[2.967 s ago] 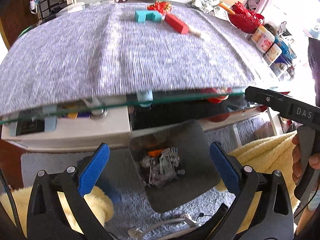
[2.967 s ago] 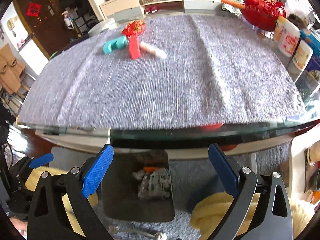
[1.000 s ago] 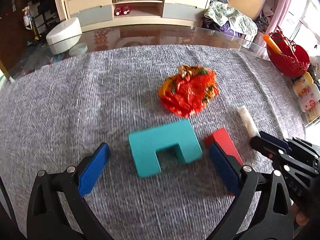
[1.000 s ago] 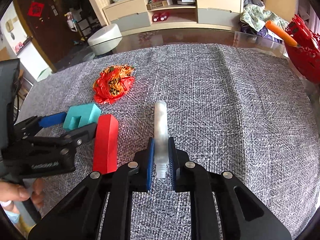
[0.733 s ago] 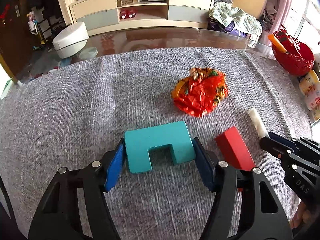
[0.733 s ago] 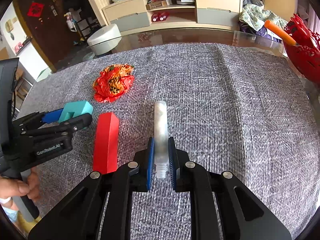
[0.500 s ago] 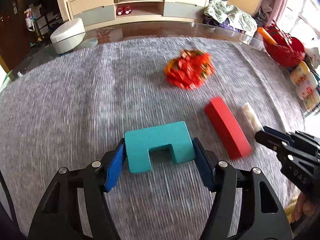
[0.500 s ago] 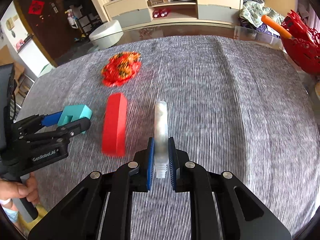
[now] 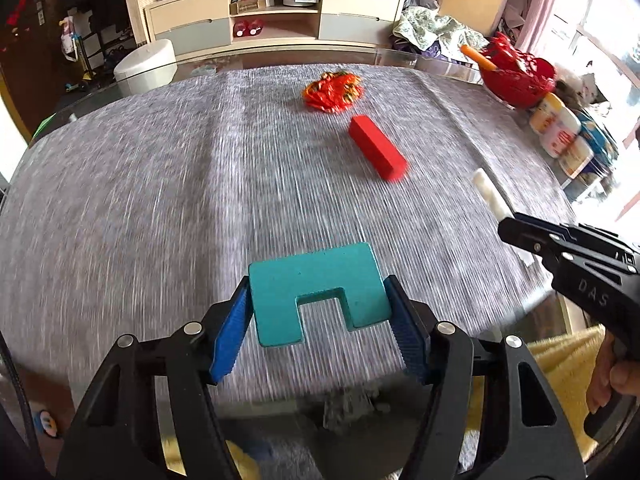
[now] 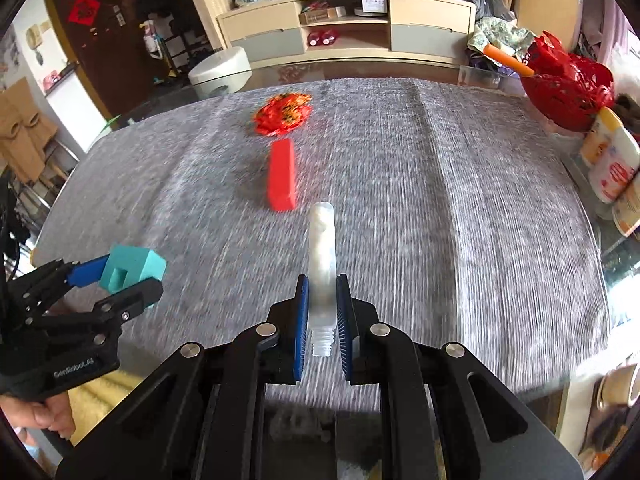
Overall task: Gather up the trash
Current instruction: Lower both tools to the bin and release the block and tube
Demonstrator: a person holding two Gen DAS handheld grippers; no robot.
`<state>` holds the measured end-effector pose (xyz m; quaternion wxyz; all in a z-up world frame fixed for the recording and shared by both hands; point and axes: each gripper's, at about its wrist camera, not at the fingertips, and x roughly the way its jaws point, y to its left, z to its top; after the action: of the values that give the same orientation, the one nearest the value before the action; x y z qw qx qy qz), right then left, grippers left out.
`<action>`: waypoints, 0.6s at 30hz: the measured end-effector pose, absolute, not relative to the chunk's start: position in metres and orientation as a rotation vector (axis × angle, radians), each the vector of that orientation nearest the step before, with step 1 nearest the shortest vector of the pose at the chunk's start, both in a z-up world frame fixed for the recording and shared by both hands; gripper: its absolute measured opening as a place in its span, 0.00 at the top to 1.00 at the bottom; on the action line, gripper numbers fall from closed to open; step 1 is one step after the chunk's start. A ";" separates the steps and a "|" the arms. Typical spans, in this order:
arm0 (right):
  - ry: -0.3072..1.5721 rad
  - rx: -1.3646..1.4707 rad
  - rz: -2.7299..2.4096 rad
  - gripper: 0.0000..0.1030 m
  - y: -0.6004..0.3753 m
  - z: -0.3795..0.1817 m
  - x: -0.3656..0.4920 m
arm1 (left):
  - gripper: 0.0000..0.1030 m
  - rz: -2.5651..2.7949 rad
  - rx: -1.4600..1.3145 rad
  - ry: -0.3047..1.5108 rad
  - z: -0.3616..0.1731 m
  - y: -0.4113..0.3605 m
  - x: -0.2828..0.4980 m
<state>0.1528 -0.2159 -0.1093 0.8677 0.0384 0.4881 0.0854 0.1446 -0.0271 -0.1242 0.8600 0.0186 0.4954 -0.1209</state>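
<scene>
My left gripper (image 9: 320,320) is shut on a teal U-shaped block (image 9: 318,292) and holds it above the near edge of the grey-clothed table (image 9: 160,200). My right gripper (image 10: 322,316) is shut on a clear plastic tube (image 10: 322,256), also near the table's front edge. The teal block also shows in the right wrist view (image 10: 134,268), and the tube in the left wrist view (image 9: 492,198). A red block (image 9: 376,148) and a crumpled red-orange wrapper (image 9: 334,92) lie farther back on the cloth. A bin with trash (image 9: 352,404) shows below the table edge.
A red basket (image 9: 516,76) and several jars (image 9: 560,132) stand at the table's right edge. A TV cabinet (image 9: 276,20) and a white stool (image 9: 146,64) are behind the table. Yellow fabric (image 9: 568,364) lies low on the right.
Both grippers have pulled back toward the table's near edge with their objects; the red block and wrapper now look farther away. The left gripper closed on the teal block about 0.7 s ago.
</scene>
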 end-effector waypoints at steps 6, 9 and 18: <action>1.048 0.086 0.206 0.85 -0.212 -0.116 0.107 | 0.40 -0.266 0.044 1.049 -0.127 -0.024 0.090; 1.069 0.094 0.217 0.85 -0.210 -0.124 0.087 | 0.40 -0.278 0.046 1.055 -0.132 -0.027 0.065; 1.116 0.104 0.247 0.85 -0.199 -0.152 0.045 | 0.40 -0.306 0.037 1.107 -0.164 -0.031 0.019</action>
<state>0.0449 -0.1989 -0.1516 0.8398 0.0492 0.5278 0.1171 0.0187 -0.0308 -0.1643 0.8393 0.0176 0.5237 -0.1448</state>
